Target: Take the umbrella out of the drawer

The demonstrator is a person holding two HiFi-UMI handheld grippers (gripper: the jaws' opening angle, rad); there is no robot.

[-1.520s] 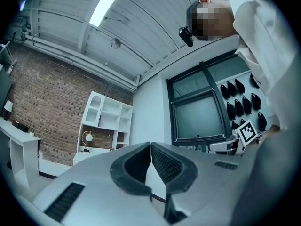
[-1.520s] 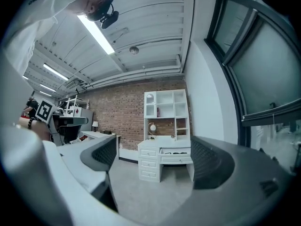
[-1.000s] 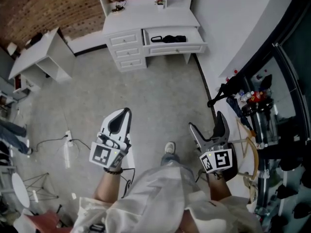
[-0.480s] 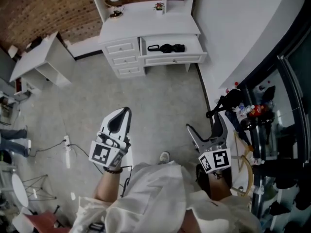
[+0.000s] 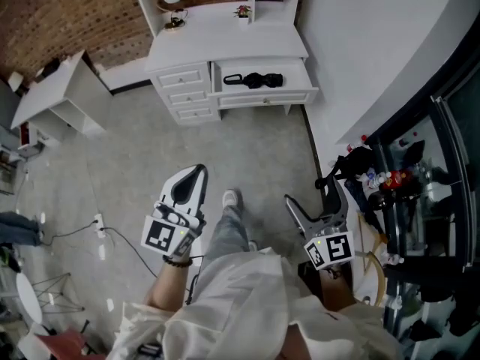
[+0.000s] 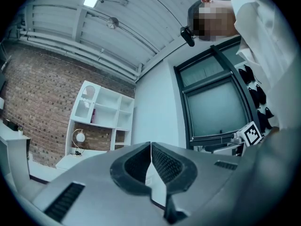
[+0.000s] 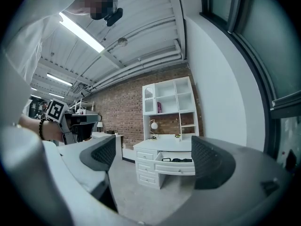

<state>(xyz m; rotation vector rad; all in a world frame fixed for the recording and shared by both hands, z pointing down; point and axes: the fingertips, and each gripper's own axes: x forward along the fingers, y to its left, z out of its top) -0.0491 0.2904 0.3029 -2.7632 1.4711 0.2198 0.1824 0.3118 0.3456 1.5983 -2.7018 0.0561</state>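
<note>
White wooden desk (image 5: pixel 225 36) with open drawer (image 5: pixel 262 96) now sits lower in head view and looks nearer. Black folded umbrella (image 5: pixel 253 79) is lower too. Grey-trousered leg with white shoe (image 5: pixel 231 198) now steps forward, near left gripper (image 5: pixel 198 171).

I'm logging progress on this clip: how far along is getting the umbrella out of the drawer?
Done: the drawer stands open, the umbrella lying inside. In hand: nothing; the left gripper is shut and empty, the right gripper open, both far from the desk. To do: walk up, grasp the umbrella, lift it out.
</note>
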